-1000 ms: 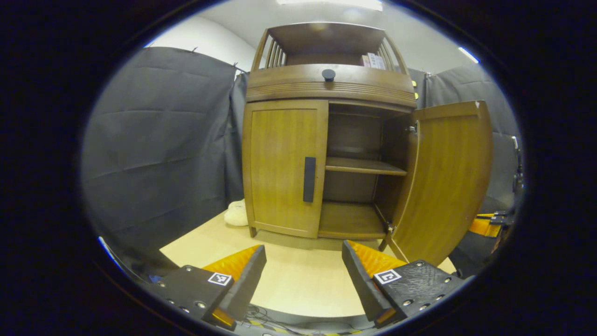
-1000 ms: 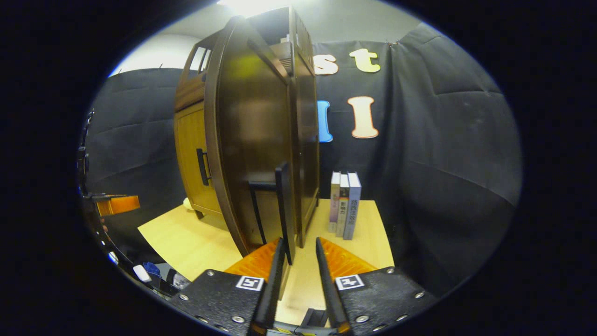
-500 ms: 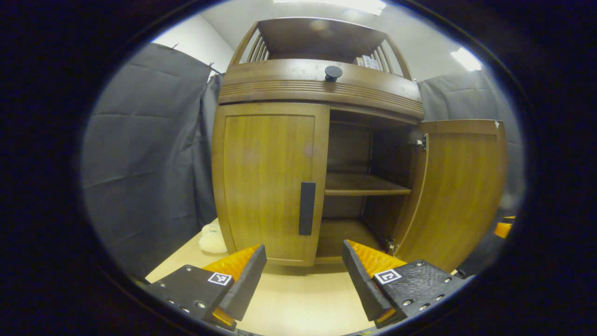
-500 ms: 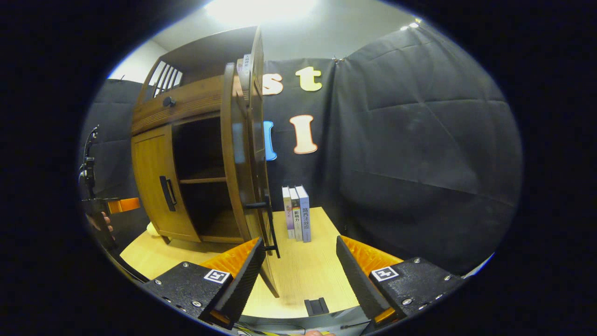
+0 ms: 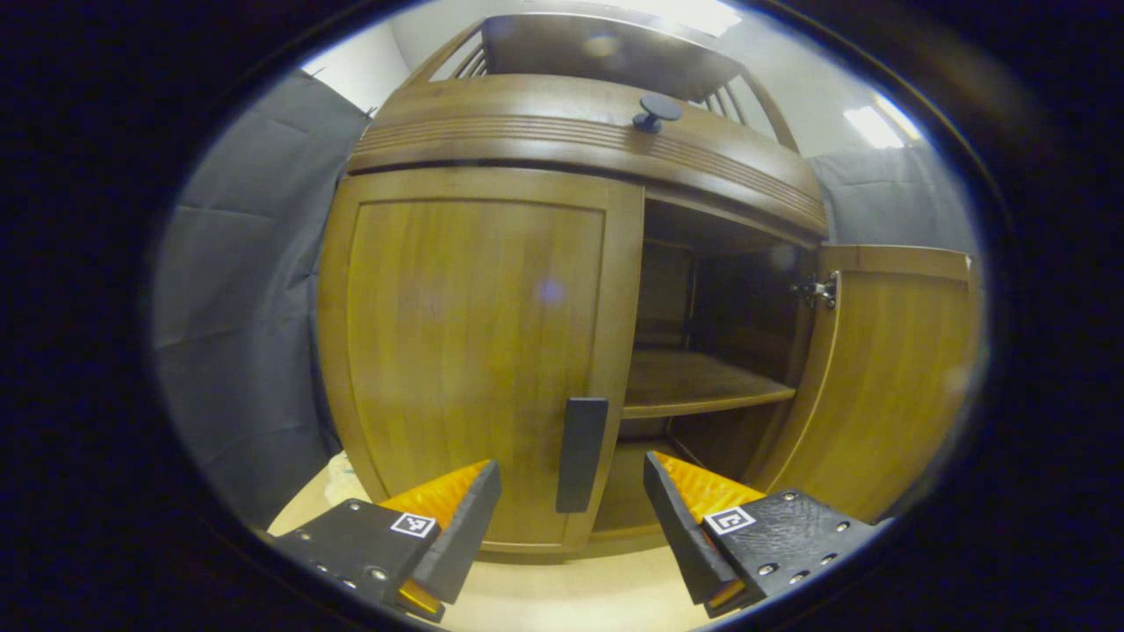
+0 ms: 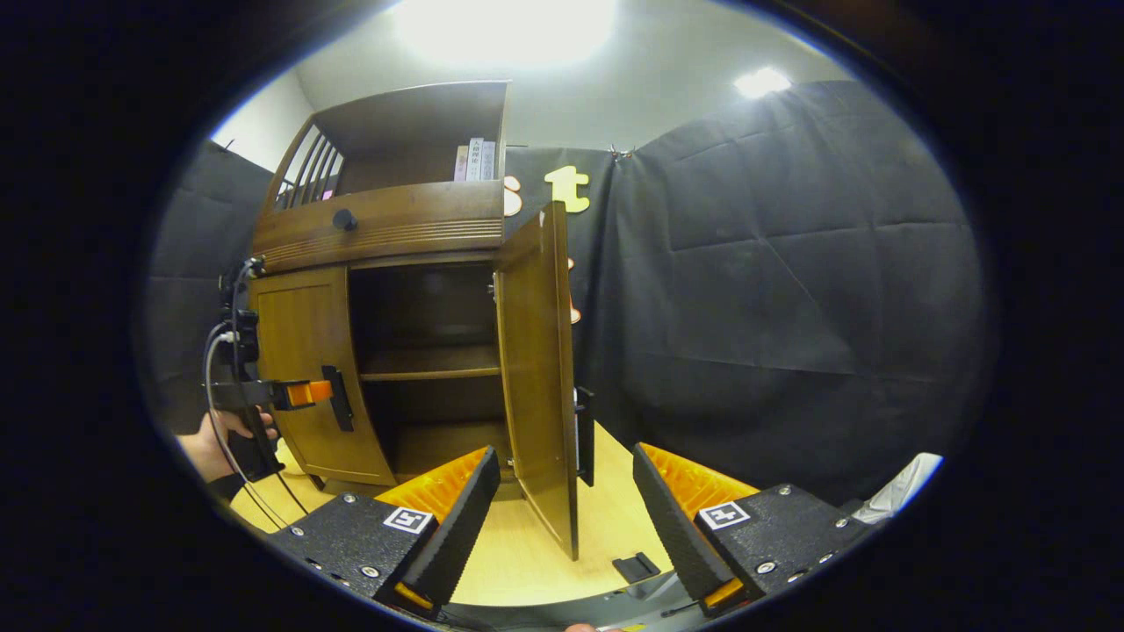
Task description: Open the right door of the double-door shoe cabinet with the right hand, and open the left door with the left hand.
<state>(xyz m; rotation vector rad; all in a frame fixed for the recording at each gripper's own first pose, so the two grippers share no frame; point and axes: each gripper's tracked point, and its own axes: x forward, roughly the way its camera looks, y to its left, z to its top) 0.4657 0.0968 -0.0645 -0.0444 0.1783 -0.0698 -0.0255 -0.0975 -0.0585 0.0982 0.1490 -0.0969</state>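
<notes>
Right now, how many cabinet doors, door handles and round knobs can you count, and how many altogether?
Doors: 2, the closed left door and the open right door
Door handles: 2, the left handle and the right handle
Round knobs: 1, the knob
Total: 5

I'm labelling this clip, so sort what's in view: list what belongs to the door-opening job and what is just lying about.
Job:
- left door, shut
- its handle
- right door, open
- left claw, open, near the handle
- right claw, open

Lying about:
- books on the top shelf
- drawer knob
- white item at the right edge
</notes>
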